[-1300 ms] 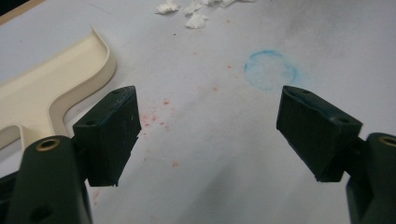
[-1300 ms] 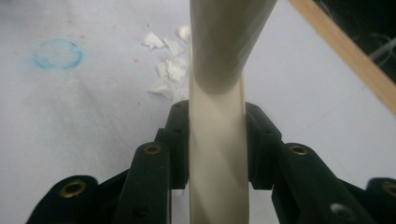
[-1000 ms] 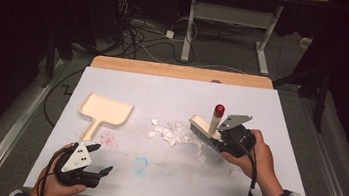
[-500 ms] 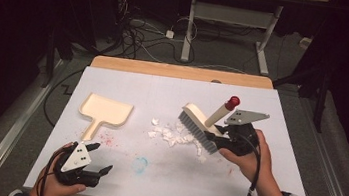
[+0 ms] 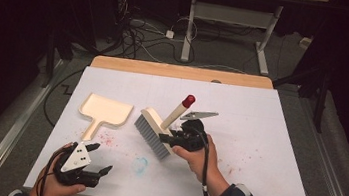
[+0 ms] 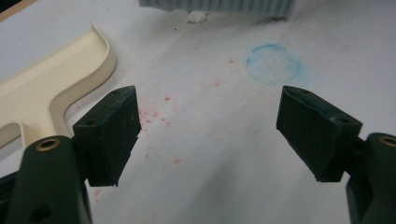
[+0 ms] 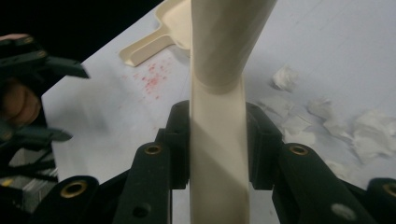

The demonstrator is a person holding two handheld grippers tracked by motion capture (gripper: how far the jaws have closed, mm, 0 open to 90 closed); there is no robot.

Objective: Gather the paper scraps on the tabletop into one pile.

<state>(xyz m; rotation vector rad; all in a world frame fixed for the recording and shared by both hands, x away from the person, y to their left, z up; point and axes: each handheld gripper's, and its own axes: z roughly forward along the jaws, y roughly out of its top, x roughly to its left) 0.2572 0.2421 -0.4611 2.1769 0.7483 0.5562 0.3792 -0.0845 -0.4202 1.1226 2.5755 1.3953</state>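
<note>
My right gripper point(image 5: 173, 139) stays clenched on the cream handle of the brush point(image 5: 157, 128), and since a second ago I have swept it from the right part of the worktop point(image 5: 278, 141) leftward to the middle, so its bristle head now rests tilted just right of the dustpan point(image 5: 104, 112), covering the paper scraps point(image 7: 322, 123) that earlier lay bare there. My left gripper point(image 5: 96, 161) has kept its place near the front left corner, jaws spread wide with nothing between them, above the red specks point(image 6: 156, 112) and beside the blue ring point(image 6: 272, 64).
</note>
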